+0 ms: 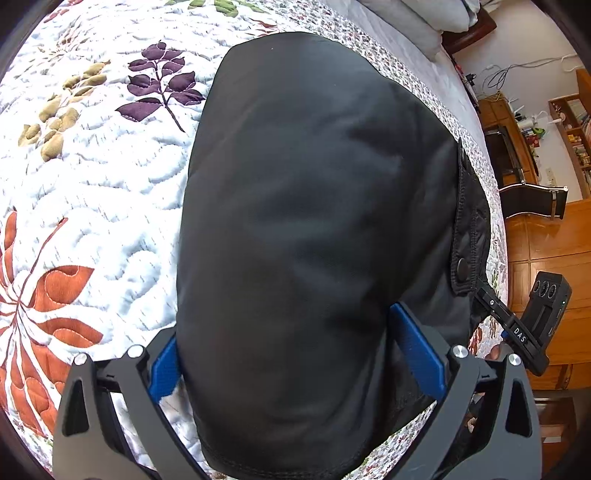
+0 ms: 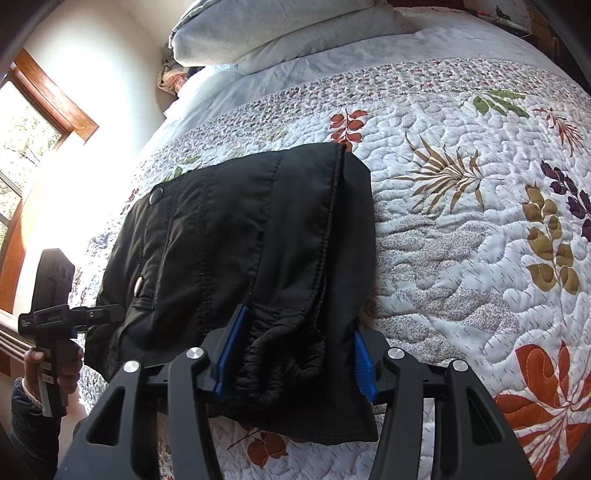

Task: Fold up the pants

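Lying across a quilted bedspread [image 1: 92,177] printed with rust, tan and purple leaves, the black pants [image 1: 314,206] are bunched into a thick folded bundle that both grippers have hold of. In the left wrist view, the far left shows bare quilt with an orange leaf spray low down and a purple sprig higher up; next comes the left gripper [image 1: 288,354], its blue pads set wide on either side of a rounded, smooth fold of the pants, the cloth filling the gap and pressing against both pads, so the jaws stand well apart yet grip the fabric. Farther right a flap of the pants with two snap buttons [image 1: 461,264] hangs along the bundle's edge, and beyond it the right gripper's body shows at the bed's side, with wooden furniture [image 1: 546,229] behind. In the right wrist view, a wood-framed window [image 2: 40,122] glares at the far left, and below it a hand [image 2: 55,365] in a dark sleeve holds the handle of the left gripper beside the pants' edge. Moving right, the pants spread over the bed with seams running away from the camera, and the right gripper [image 2: 291,354] has its jaws about half open, closed on a crumpled gathered band of the pants between its blue pads. To the right lies open quilt, and white pillows [image 2: 288,33] are stacked at the head of the bed.
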Demonstrator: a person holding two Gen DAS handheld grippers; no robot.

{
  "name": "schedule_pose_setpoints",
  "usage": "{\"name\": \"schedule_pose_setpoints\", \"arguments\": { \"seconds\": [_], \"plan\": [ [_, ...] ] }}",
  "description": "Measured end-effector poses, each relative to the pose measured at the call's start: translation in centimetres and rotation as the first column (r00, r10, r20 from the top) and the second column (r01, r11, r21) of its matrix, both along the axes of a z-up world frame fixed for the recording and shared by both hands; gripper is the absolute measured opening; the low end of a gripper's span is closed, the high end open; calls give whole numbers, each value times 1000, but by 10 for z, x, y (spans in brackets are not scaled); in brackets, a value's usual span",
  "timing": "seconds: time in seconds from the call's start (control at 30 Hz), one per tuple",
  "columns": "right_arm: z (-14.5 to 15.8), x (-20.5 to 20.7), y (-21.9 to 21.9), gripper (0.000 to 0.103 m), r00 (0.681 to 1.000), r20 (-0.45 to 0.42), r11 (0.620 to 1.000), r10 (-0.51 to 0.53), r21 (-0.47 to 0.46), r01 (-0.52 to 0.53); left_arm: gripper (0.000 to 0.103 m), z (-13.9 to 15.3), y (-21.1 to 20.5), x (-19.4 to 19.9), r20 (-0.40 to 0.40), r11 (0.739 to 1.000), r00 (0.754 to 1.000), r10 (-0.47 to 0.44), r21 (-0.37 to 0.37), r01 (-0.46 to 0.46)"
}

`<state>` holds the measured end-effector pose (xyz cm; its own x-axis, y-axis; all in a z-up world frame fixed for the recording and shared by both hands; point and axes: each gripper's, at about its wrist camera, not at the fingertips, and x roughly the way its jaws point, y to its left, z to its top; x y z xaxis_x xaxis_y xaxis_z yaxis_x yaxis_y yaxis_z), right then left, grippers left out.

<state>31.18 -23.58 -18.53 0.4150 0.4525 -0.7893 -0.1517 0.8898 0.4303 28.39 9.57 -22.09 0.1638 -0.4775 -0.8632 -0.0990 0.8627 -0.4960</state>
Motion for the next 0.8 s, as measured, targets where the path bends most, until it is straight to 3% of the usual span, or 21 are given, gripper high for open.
{"name": "schedule_pose_setpoints", "arguments": {
  "seconds": [0.37,0.5,0.67,0.8],
  "plan": [
    [-1,5,1,53,1000,9,1000,-4,-10,4,101,-4,-6,15,14,1000,1000,-17,-1,17],
    [0,3,2,60,1000,7,1000,-8,-18,9,101,-5,-6,17,22,1000,1000,-20,1,20],
    [6,-6,11,67,999,33,995,7,-100,-3,101,-6,1,8,44,1000,999,-16,-5,17],
    [13,-13,17,68,998,60,986,18,-167,-8,100,5,7,-8,92,999,996,5,53,-10]
  ]
}}
